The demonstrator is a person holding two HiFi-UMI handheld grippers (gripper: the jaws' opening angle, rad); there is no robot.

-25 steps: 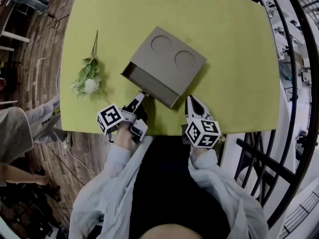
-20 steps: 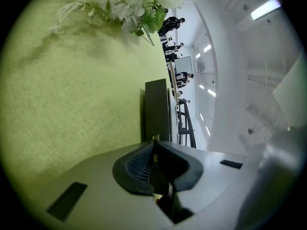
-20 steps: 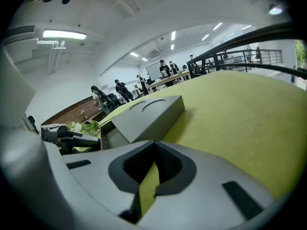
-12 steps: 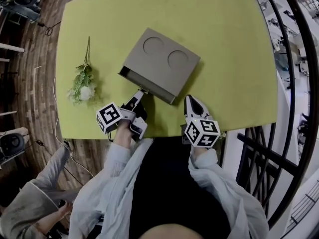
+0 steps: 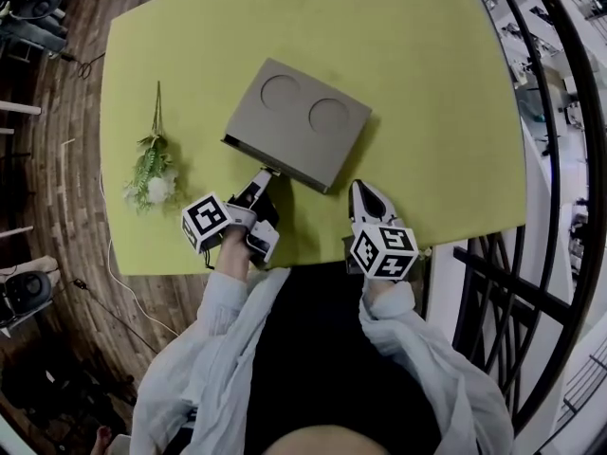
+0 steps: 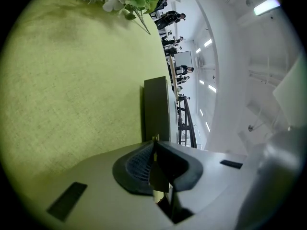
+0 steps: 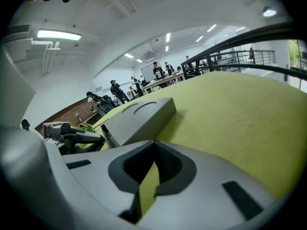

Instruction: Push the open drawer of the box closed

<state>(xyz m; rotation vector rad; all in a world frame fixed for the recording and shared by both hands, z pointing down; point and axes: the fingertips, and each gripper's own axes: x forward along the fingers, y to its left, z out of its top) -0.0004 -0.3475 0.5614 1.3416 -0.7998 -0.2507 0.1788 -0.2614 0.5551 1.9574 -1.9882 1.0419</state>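
Note:
A grey box (image 5: 296, 119) with two round recesses in its lid sits mid-table, its drawer front (image 5: 289, 164) facing me and standing only slightly out. My left gripper (image 5: 267, 175) is at that front, shut on the small brass knob (image 6: 155, 138), which shows right at its tips. In the left gripper view the dark drawer front (image 6: 157, 109) rises just beyond the left gripper (image 6: 154, 141). My right gripper (image 5: 358, 189) rests shut and empty just off the box's near right corner. The right gripper view shows the right gripper (image 7: 154, 143), the box (image 7: 141, 115) and the left gripper (image 7: 72, 135).
An artificial flower sprig (image 5: 152, 164) lies on the yellow-green table (image 5: 427, 83) left of the box. The table's near edge runs just behind both grippers. A black railing (image 5: 550, 159) curves along the right side. Wooden floor lies at the left.
My left gripper has moved forward against the drawer front, and the drawer stands less far out of the box. The right gripper has stayed put. The person at the left is gone.

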